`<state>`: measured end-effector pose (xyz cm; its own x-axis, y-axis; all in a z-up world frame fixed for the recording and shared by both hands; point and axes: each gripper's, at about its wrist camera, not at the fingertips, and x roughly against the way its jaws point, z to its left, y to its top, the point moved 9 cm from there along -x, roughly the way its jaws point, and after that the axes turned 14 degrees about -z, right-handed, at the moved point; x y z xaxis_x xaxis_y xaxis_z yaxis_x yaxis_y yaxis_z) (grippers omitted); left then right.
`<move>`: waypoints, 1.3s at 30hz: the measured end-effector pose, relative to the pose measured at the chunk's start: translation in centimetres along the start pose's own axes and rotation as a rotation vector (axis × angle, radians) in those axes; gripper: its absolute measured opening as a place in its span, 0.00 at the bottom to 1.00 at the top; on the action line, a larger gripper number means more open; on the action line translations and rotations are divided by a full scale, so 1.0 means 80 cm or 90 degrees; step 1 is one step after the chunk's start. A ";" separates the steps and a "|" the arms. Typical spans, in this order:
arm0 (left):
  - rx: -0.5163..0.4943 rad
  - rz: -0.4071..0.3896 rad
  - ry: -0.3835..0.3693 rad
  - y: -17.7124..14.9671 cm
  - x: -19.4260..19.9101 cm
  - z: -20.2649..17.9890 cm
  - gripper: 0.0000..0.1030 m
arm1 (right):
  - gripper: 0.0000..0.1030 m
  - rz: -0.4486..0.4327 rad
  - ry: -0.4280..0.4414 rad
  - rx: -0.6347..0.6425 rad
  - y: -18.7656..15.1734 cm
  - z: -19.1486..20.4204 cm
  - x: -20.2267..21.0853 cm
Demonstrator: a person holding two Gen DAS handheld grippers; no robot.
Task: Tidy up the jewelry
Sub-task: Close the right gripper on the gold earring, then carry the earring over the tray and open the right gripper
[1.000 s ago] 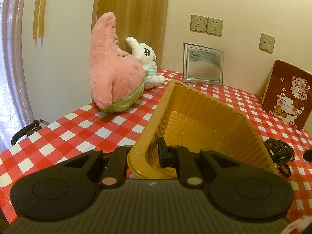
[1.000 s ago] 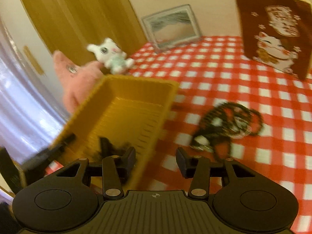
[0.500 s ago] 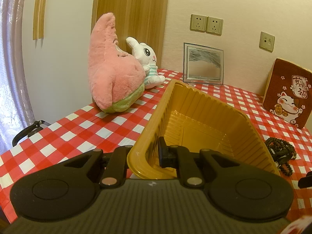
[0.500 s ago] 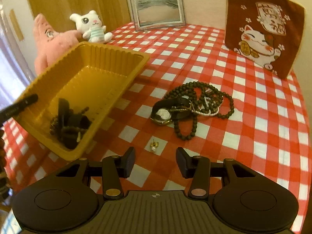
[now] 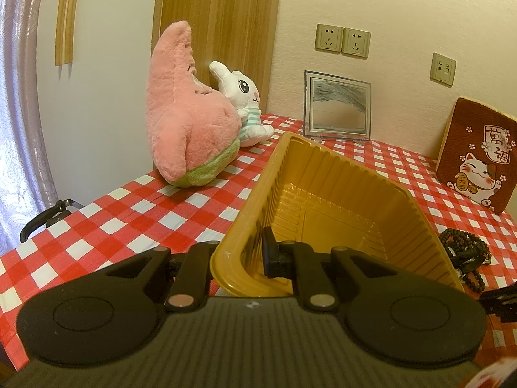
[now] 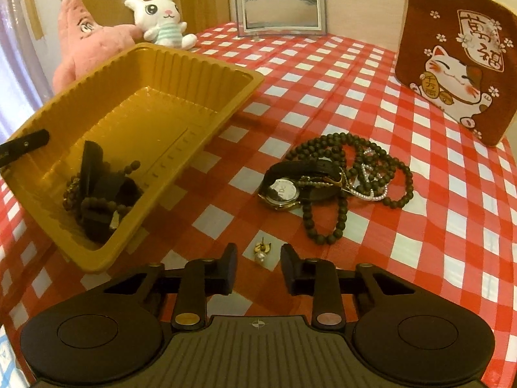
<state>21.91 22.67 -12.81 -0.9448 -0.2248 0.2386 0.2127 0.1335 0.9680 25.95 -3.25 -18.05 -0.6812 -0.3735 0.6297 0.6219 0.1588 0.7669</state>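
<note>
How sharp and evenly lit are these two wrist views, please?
Left wrist view: sharp, warm light, fisheye bending the wall and dark corners, curtain brightly backlit. Right wrist view: also sharp, the pearl earring and watch crisp, soft shadow beside the yellow tray.

Glossy, ribbed yellow plastic tray (image 6: 181, 64); beside it, a smooth, faintly shiny checked tablecloth (image 6: 420, 226). Right of the tray: matt dark bead strands (image 6: 371, 158), a polished metal-cased watch (image 6: 282, 192). Behind the tray: fuzzy plush toys (image 5: 190, 129), wood-grain panel (image 5: 219, 16).
</note>
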 end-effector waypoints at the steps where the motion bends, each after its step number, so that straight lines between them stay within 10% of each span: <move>1: 0.001 0.001 0.000 0.000 0.000 0.000 0.12 | 0.26 -0.001 -0.002 -0.001 0.001 -0.001 -0.003; 22: 0.001 0.000 0.001 0.001 0.000 0.000 0.12 | 0.08 -0.018 -0.002 0.006 0.008 0.006 0.000; 39: 0.002 0.002 0.001 0.000 -0.002 0.001 0.12 | 0.08 -0.091 0.140 0.007 0.077 0.102 -0.004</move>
<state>22.03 22.79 -12.83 -0.9437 -0.2252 0.2422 0.2153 0.1375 0.9668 26.86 5.26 -12.46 -0.6609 -0.5820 0.4737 0.5203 0.0995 0.8482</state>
